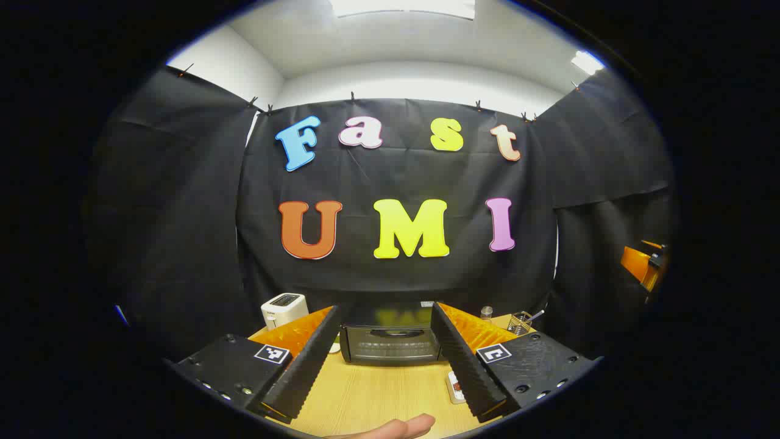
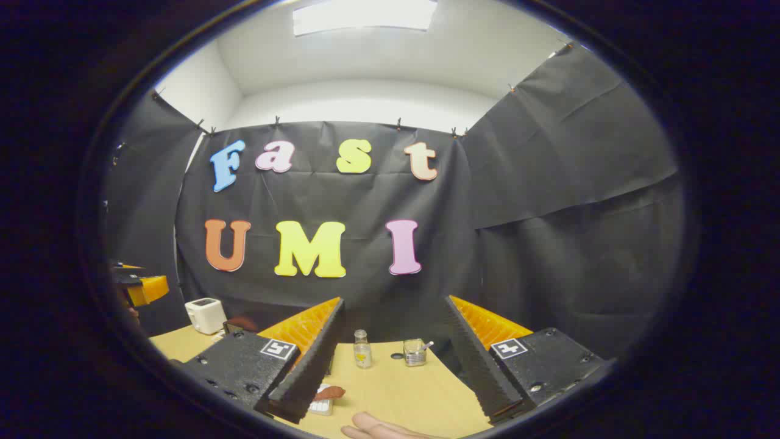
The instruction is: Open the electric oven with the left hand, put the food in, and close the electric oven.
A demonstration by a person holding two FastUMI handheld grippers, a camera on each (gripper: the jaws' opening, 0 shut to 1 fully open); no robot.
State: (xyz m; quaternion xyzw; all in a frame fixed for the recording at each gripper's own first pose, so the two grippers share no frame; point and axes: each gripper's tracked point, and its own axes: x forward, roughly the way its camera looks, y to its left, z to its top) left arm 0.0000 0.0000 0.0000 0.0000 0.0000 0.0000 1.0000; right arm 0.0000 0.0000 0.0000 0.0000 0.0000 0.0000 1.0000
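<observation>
The black electric oven [image 1: 390, 344] stands at the back of the wooden table [image 1: 372, 396] with its glass door closed. My left gripper [image 1: 386, 311] is held above the table in front of it, open, with the oven framed between its fingers and some way off. The food [image 2: 329, 392], a reddish-brown piece, lies on a small white tray [image 2: 319, 407] by the left finger of my right gripper [image 2: 395, 302]; that tray's edge [image 1: 454, 388] peeps out beside the left gripper's right finger. The right gripper is open and holds nothing.
A white toaster [image 1: 283, 308] sits left of the oven. A small glass jar [image 2: 362, 349] and a metal mesh holder [image 2: 415, 352] stand at the back right of the table. A person's fingertip [image 1: 396, 427] lies at the near edge. Black cloth walls surround the booth.
</observation>
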